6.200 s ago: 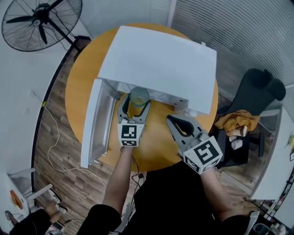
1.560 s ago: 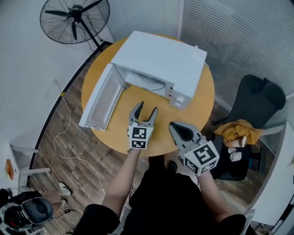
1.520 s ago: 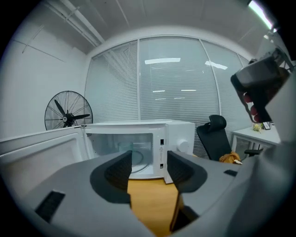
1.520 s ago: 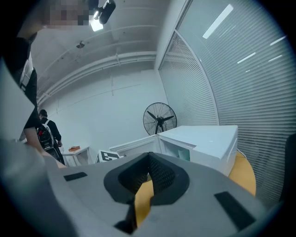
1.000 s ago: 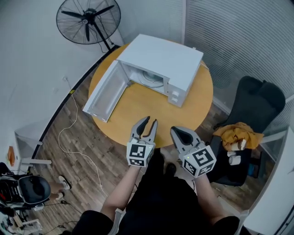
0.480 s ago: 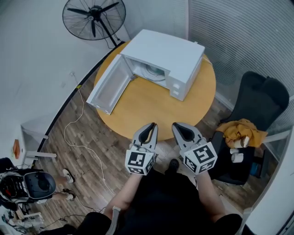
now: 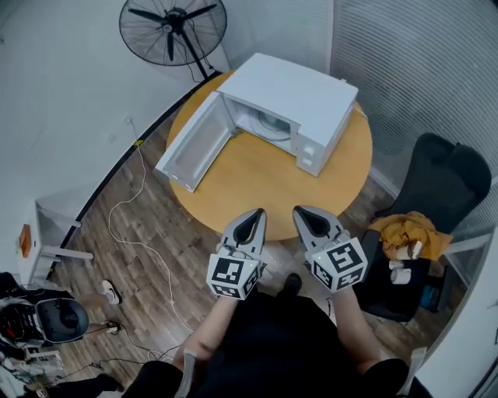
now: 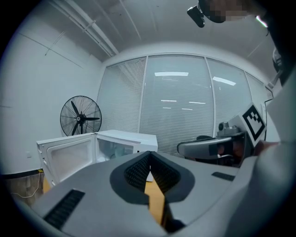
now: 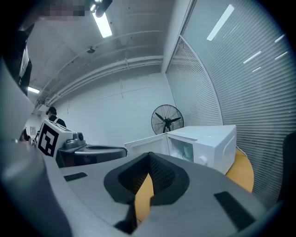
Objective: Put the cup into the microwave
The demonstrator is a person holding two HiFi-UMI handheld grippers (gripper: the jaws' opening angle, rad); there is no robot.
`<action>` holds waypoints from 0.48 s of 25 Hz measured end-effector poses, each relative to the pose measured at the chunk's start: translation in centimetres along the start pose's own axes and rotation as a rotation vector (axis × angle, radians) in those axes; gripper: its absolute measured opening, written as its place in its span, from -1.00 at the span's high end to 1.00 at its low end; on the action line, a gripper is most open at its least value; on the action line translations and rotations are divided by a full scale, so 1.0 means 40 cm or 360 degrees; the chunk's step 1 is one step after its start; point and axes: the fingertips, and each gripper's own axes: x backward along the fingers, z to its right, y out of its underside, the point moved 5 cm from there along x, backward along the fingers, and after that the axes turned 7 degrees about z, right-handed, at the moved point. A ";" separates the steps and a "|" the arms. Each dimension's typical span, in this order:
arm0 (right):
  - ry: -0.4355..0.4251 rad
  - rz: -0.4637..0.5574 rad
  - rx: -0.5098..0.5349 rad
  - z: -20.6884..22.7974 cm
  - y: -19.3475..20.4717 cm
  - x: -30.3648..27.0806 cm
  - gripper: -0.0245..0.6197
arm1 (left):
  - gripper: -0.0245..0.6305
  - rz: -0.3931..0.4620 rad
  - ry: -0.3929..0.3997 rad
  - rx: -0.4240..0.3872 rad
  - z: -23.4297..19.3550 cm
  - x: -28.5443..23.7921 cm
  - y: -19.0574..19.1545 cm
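The white microwave stands at the far side of the round wooden table, its door swung wide open to the left. A pale green cup stands inside the cavity and also shows faintly in the left gripper view. In the head view the cavity hides it. My left gripper and right gripper hang side by side over the table's near edge, well short of the microwave. Both are shut with nothing in them, and their jaw tips meet in the left and right gripper views.
A standing fan is beyond the table on the left. A black chair with an orange cloth stands on the right. A white cable trails over the wooden floor. Slatted blinds line the far wall.
The left gripper's jaws have closed from partly open. Both grippers have drawn back from the microwave to the table's near edge, and the view has pulled away from the table.
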 end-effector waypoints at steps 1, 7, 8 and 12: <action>-0.0004 -0.0004 0.0011 -0.005 0.000 -0.004 0.90 | 0.93 0.0003 -0.0003 -0.0001 -0.006 0.005 -0.004; -0.0010 -0.0012 0.0040 -0.033 0.002 -0.014 0.90 | 0.93 0.0020 0.0002 -0.0001 -0.025 0.030 -0.015; -0.0009 -0.0014 0.0043 -0.038 0.003 -0.015 0.90 | 0.93 0.0021 0.0005 0.0000 -0.027 0.034 -0.017; -0.0004 -0.0024 0.0054 -0.064 0.005 -0.020 0.90 | 0.93 0.0021 0.0009 0.0008 -0.041 0.054 -0.021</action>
